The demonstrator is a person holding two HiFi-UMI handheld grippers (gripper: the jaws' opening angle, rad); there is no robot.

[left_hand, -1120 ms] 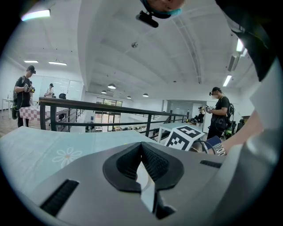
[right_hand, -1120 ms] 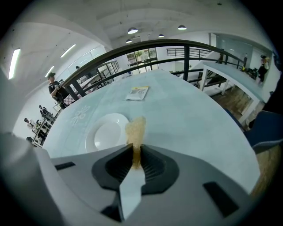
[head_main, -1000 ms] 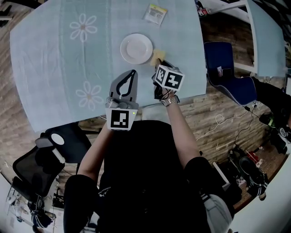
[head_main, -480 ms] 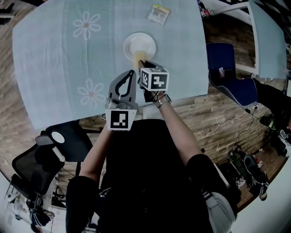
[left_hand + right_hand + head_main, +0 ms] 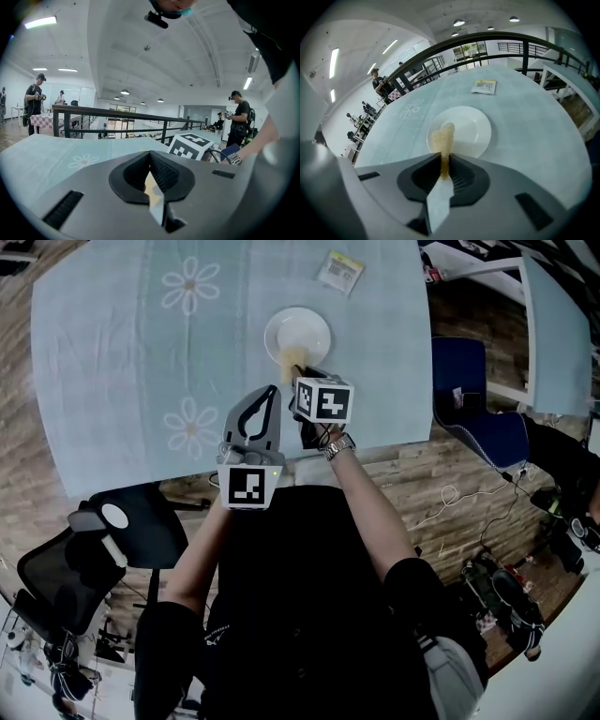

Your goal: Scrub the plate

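A white plate [image 5: 298,333] lies on the pale blue flowered tablecloth [image 5: 141,362]. My right gripper [image 5: 302,371] is shut on a yellow sponge [image 5: 293,358], which rests over the plate's near rim. In the right gripper view the sponge [image 5: 442,138] sticks out of the closed jaws of that gripper [image 5: 443,171] onto the plate [image 5: 471,129]. My left gripper [image 5: 272,392] hovers over the table's near edge, left of the right one, shut and holding nothing. In the left gripper view, the gripper [image 5: 151,161] has its pads pressed together.
A small printed packet [image 5: 340,271] lies beyond the plate, also in the right gripper view as the packet [image 5: 484,86]. A blue chair [image 5: 469,390] stands to the right of the table, a black office chair [image 5: 103,540] at the near left. Cables lie on the wooden floor [image 5: 450,493].
My right gripper has carried the sponge leftward and forward, from beside the plate's right edge onto its near rim. The left gripper has stayed where it was.
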